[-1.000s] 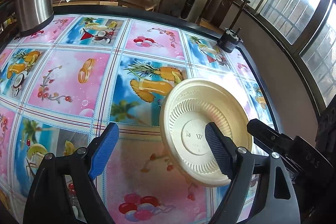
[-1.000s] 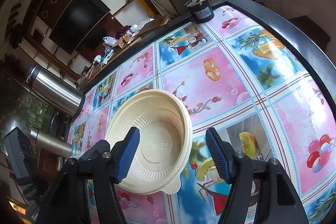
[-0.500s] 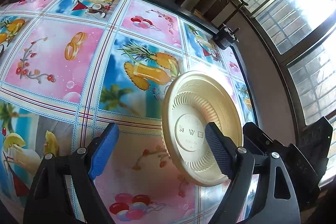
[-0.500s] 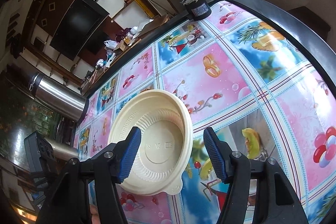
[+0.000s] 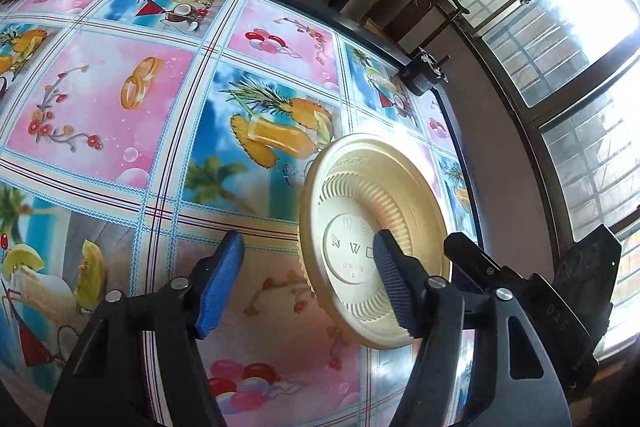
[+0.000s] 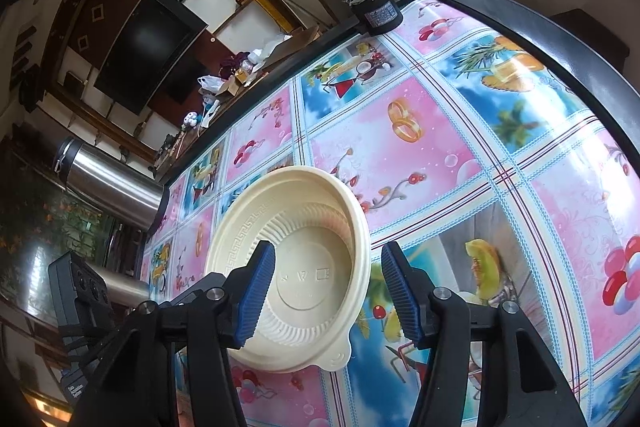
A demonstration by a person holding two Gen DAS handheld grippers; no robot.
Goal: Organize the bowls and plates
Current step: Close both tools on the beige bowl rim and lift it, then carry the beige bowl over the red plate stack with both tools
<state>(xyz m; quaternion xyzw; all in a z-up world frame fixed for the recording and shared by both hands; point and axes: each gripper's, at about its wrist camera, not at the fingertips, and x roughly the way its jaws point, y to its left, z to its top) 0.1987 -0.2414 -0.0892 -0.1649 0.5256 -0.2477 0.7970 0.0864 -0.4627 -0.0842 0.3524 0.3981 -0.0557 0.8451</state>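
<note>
The bowl (image 6: 304, 259) sits empty on the table (image 6: 420, 147), off toward its dark side edge, open cloth ahead; both the left gripper (image 5: 308, 283) and right gripper (image 6: 328, 291) have just been closing, jaws apart, one finger over the bowl; embossed marks unreadable.

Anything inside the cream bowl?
No contents visible: bare ribbed wall and moulded symbols on the cream bowl's floor. The right gripper's blue left pad, jaws just closing with the bowl's rim between them, covers the lower-left interior.
</note>
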